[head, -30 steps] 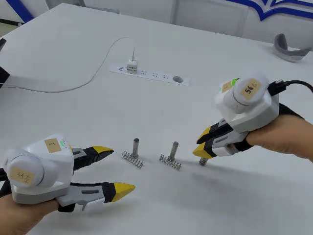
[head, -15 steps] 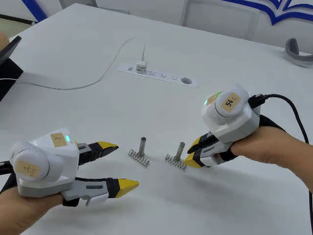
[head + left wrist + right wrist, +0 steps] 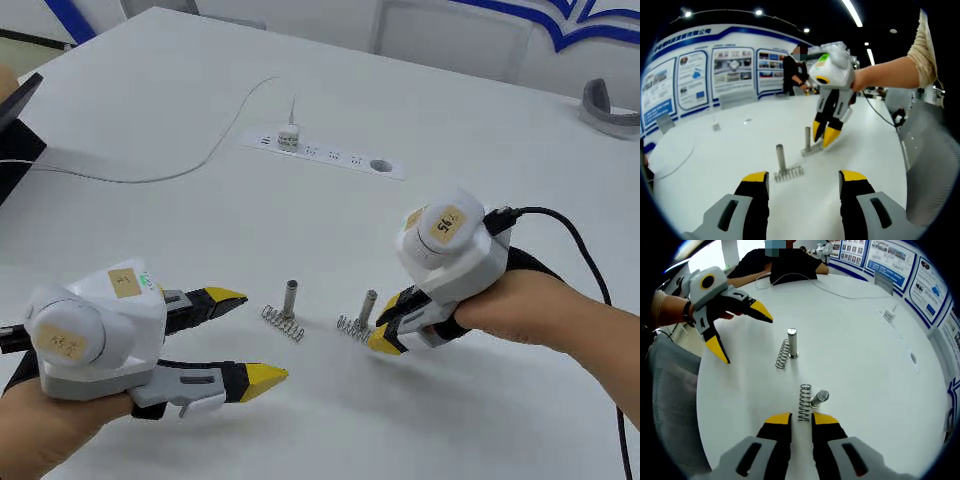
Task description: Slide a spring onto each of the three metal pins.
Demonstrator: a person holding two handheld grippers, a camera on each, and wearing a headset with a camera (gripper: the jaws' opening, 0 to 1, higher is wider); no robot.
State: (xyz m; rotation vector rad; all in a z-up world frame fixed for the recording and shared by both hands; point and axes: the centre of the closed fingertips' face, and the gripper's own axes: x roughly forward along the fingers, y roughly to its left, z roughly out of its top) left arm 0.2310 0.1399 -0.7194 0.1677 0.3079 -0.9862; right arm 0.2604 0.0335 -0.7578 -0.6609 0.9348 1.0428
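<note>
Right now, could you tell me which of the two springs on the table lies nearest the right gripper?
The spring beside the pin just ahead of the right gripper; the other spring lies by the farther pin.

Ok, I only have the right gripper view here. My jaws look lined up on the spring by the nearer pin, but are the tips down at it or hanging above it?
Observer: In the left gripper view the right gripper has its yellow tips low beside that pin, just over the end of the spring; contact I cannot tell.
Operator: That pin looks tilted to me. Is it?
Observer: No, from the side it and the other pin both stand upright.
Operator: Anything behind my hand?
Observer: The head view shows a black cable running from the gripper's rear off to the person's right above the table.
</note>
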